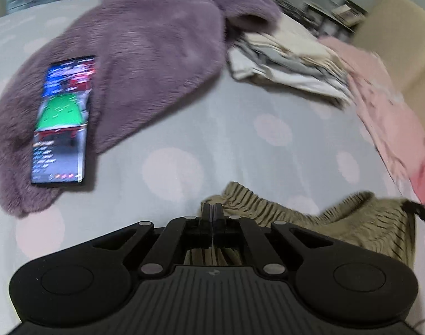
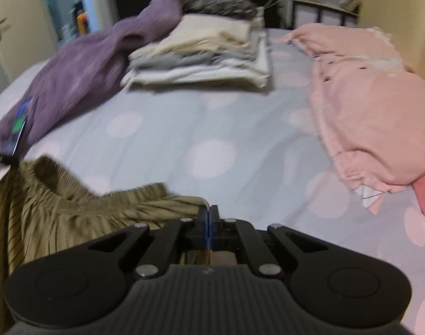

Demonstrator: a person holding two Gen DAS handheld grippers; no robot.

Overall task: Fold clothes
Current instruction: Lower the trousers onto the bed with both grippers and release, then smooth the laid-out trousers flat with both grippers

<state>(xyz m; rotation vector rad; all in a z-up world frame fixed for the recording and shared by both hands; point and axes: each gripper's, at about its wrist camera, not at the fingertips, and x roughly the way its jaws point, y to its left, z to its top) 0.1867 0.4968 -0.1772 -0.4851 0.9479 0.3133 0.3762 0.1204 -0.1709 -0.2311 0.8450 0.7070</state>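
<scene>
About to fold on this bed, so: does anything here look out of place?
Yes: a phone with its screen lit lies on the purple fleece, left of the folded stack. It is not laundry and could slide off if the fleece is lifted.

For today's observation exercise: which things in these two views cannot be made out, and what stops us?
- Phone screen text, left view: motion blur.
- Olive garment, both views: lower part cut off by the frame edge and gripper body; its type is unclear.
- Left gripper and right gripper: whether cloth sits between the shut fingers is hidden.
- Shelf items: blurred, small.
</scene>
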